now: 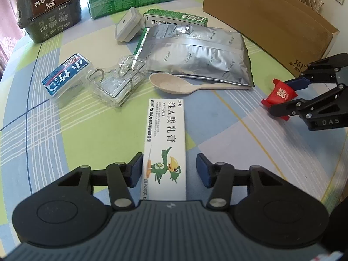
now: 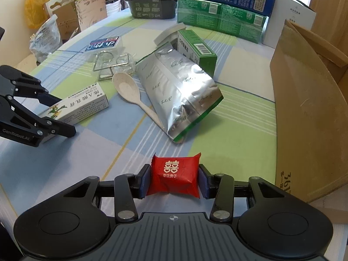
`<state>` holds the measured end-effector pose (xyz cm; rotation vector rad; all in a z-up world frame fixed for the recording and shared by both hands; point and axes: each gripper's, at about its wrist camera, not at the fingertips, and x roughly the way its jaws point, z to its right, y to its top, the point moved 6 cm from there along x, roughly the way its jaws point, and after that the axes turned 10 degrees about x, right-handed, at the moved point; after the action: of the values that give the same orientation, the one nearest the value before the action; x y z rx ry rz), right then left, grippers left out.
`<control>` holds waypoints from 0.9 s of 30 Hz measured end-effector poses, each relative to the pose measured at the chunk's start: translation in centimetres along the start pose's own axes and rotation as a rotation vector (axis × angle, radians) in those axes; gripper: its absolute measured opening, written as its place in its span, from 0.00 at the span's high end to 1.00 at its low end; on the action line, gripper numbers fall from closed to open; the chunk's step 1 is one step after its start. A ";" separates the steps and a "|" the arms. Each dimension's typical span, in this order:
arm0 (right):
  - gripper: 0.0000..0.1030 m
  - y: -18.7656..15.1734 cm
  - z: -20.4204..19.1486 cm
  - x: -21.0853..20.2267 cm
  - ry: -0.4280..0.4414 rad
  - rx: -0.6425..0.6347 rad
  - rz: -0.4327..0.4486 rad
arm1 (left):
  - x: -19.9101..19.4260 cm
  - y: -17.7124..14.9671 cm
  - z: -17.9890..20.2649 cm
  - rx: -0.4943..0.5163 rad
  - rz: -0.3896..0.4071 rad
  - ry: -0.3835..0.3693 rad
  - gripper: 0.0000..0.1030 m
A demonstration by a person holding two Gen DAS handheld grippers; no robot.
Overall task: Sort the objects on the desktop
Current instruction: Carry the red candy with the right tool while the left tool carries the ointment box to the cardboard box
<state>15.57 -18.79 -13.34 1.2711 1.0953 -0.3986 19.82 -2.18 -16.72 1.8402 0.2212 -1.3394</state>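
My right gripper [image 2: 174,179] pinches the red packet [image 2: 174,177] by its sides, ready to carry toward the cardboard box [image 2: 308,113]; my left gripper [image 1: 169,169] straddles the white carton [image 1: 165,150] on the table, pads wide and apart from it

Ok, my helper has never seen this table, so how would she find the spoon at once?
Start at the big silver foil pouch lying mid-table. The spoon lies along its edge, its handle end slipping under the pouch and its bowl facing up beside the clear plastic tray. It is the only speckled beige utensil among boxes and packets.
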 end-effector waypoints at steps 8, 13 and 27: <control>0.59 0.2 -0.1 -0.3 0.015 0.012 0.003 | 0.0 0.4 -0.6 -0.022 -0.008 0.009 0.68; 0.60 0.4 -0.2 -1.4 0.022 0.009 0.015 | -1.0 0.6 -0.3 -0.022 -0.008 0.021 0.68; 0.60 1.7 -1.3 -6.9 0.040 -0.007 0.084 | -6.2 2.4 1.8 -0.058 0.016 0.071 0.68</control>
<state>13.09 -19.22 -6.59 1.3187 1.0723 -0.3074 17.33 -3.06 -10.31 1.8391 0.2794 -1.2458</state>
